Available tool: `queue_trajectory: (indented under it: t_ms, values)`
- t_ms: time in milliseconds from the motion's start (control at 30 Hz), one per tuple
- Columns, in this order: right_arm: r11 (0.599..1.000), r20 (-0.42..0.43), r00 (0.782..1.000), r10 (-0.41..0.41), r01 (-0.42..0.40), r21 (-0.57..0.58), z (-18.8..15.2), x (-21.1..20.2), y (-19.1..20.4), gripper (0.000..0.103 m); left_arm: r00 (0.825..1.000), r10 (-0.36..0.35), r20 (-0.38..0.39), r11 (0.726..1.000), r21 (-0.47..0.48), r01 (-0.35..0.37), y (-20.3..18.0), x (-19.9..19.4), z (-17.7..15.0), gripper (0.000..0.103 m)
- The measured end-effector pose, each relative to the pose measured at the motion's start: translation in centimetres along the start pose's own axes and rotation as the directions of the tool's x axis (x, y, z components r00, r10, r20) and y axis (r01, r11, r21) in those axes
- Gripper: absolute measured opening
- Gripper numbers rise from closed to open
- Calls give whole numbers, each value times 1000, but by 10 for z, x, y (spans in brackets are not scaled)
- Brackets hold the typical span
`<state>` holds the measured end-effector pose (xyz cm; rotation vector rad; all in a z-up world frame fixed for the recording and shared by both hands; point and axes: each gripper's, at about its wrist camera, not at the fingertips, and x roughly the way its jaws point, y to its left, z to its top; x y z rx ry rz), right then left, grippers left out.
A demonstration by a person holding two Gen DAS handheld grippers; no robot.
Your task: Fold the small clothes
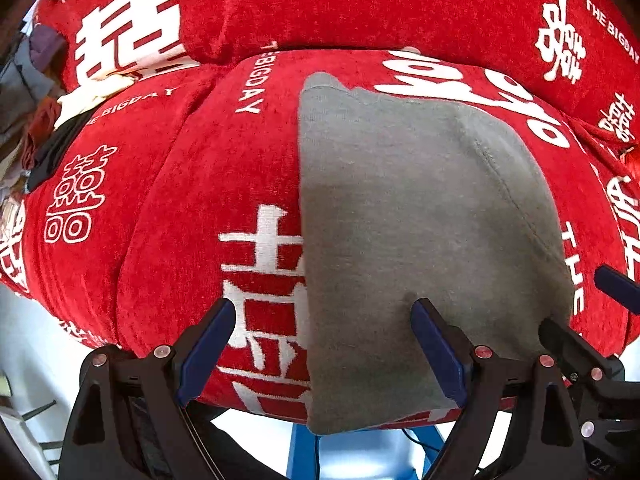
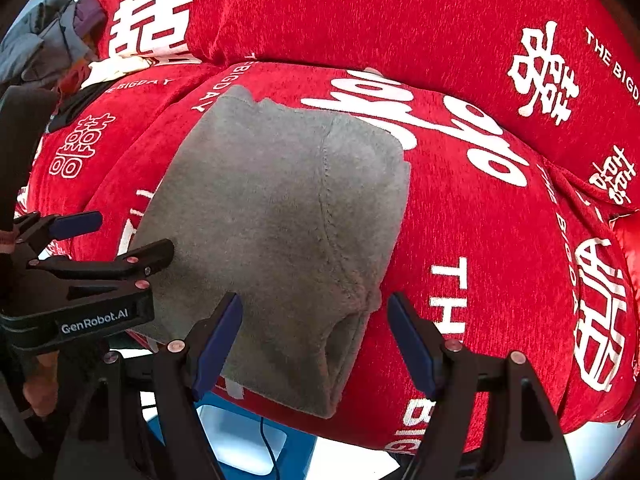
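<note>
Red sofa cushions point(image 1: 224, 168) printed with white characters and "THE BIGDAY" lettering. Heap of mixed clothes point(image 2: 60, 40) at far left (grey, purple, cream, black pieces). Blue frame point(image 1: 304, 456) below the seat edge, beside a dark cable point(image 2: 268, 440).

Left wrist view: looks forward along its 2 fingers point(image 1: 224, 344), close and low over the front edge of the red cushion point(image 1: 200, 168); grey garment point(image 1: 420, 240) fills 12 to 3 o'clock. Right gripper point(image 1: 592, 320) enters at 4 o'clock.

Right wrist view: same heading, similarly near, set further right; garment point(image 2: 280, 220) sits 9 to 12 o'clock. Left gripper point(image 2: 116, 240) enters at 9 o'clock.

Shared: garment, seat cushion point(image 2: 480, 240), backrest, clothes pile point(image 1: 36, 92) at 10 o'clock.
</note>
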<state>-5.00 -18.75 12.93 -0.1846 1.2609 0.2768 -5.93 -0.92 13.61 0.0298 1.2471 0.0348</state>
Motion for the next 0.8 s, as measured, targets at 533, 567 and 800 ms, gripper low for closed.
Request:
queue_trajectory:
  t_ms: [533, 567, 800]
  values:
    - [1000, 7, 1000, 12, -12, 14, -2, 0, -3, 78, 1000, -28, -4, 1000, 2, 28, -3, -1, 1, 90]
    - [1000, 8, 1000, 15, -15, 16, -2, 0, -4, 78, 1000, -29, -6, 1000, 3, 29, -3, -1, 1, 90]
    - [998, 27, 999, 33, -34, 47, -8, -2, -22, 78, 1000, -12, -9, 1000, 27, 12, -20, -4, 4, 90]
